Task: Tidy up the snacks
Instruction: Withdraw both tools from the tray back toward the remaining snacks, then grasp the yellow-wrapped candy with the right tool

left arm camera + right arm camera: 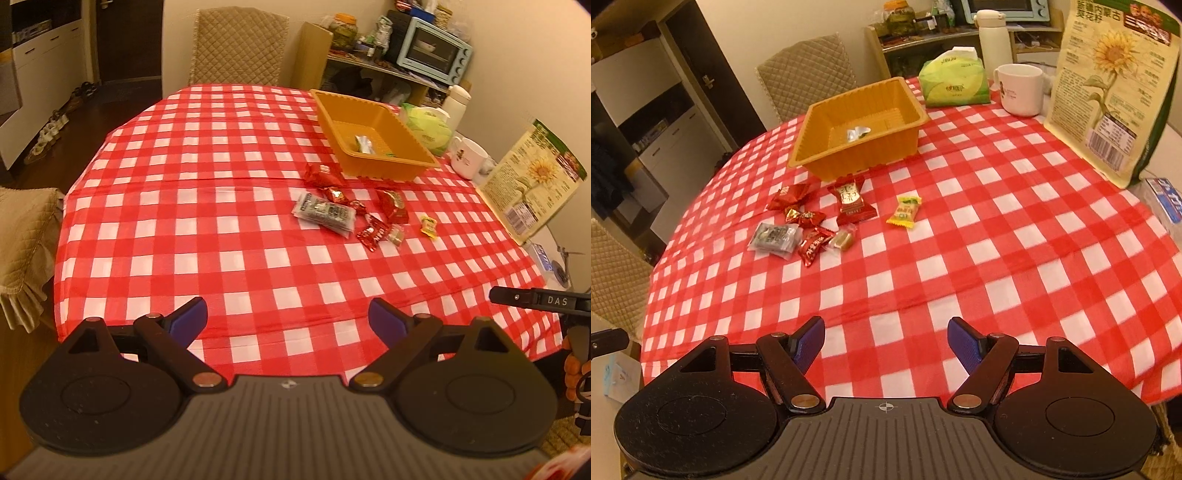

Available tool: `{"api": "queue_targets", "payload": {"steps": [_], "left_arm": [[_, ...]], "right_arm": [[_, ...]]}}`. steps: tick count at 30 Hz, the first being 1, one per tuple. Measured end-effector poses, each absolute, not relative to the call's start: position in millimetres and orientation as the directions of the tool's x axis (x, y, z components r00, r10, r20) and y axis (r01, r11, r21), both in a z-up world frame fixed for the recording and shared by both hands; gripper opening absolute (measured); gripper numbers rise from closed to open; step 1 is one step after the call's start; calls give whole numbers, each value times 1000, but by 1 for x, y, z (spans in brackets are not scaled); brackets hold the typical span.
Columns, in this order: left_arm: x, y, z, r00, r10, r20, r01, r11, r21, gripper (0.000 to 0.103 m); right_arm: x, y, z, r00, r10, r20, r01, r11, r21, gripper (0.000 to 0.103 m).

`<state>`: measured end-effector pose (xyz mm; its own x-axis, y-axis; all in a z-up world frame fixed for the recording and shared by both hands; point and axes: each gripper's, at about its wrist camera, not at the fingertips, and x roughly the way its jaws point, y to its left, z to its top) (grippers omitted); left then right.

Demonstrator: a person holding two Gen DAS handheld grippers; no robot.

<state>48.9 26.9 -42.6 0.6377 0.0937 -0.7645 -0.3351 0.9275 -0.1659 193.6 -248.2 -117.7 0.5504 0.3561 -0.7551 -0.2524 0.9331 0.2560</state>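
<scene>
- The snacks lie in a loose cluster on the checked cloth just in front of the orange tray [812, 155]: red candies [851, 199], a grey sachet [774, 238], a yellow candy [904, 210] a little apart. One silvery packet [857, 133] already sits in the tray.
- I judge the crowding the main risk: the red wrappers touch, so a pinch may drag a neighbour or slide the thin foil.
- My left gripper [286, 321] and right gripper [884, 345] both hang well short of the pile, fingers spread, holding nothing.
- My right view shows the mug [1019, 88] and sunflower-seed bag [1108, 92] whole; the left shows them squeezed at its edge.
- Only the left view shows the toaster oven [434, 51] front clearly.
</scene>
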Motion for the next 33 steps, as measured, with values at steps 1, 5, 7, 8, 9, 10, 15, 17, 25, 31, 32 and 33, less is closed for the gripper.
{"api": "queue_targets", "payload": {"steps": [1, 5, 7, 8, 9, 10, 15, 17, 25, 31, 32, 33], "left_arm": [[50, 27, -43, 635, 100, -766, -344, 924, -165, 93], [56, 29, -44, 628, 118, -769, -374, 912, -166, 93], [60, 29, -45, 626, 128, -769, -389, 906, -166, 93], [62, 29, -45, 624, 133, -770, -395, 904, -164, 93], [64, 29, -46, 622, 137, -771, -401, 901, -163, 93], [66, 29, -47, 619, 141, -773, -408, 898, -163, 93], [77, 30, -51, 604, 161, -780, -443, 882, -161, 90], [80, 31, -52, 600, 171, -782, -457, 875, -159, 90], [95, 34, -58, 574, 204, -793, -506, 850, -147, 89], [107, 36, -65, 556, 226, -800, -533, 836, -134, 87], [109, 36, -66, 550, 228, -803, -538, 833, -131, 87], [110, 37, -68, 545, 230, -807, -543, 830, -130, 86]], "right_arm": [[197, -248, -118, 549, 357, -756, -257, 933, 254, 74], [212, -248, -119, 540, 365, -758, -277, 928, 249, 74], [220, -248, -122, 532, 362, -765, -283, 928, 243, 74], [224, -248, -123, 529, 362, -768, -287, 928, 240, 74], [227, -248, -124, 525, 362, -770, -291, 927, 237, 74], [231, -247, -126, 523, 362, -772, -296, 926, 234, 74], [251, -245, -134, 516, 375, -770, -328, 917, 227, 71], [260, -242, -137, 514, 378, -770, -341, 914, 220, 62], [305, -232, -151, 511, 381, -770, -370, 906, 203, 44], [338, -225, -165, 505, 379, -775, -369, 907, 204, 40], [344, -223, -167, 504, 376, -778, -365, 909, 202, 40], [349, -222, -170, 502, 374, -780, -363, 910, 202, 40]]}}
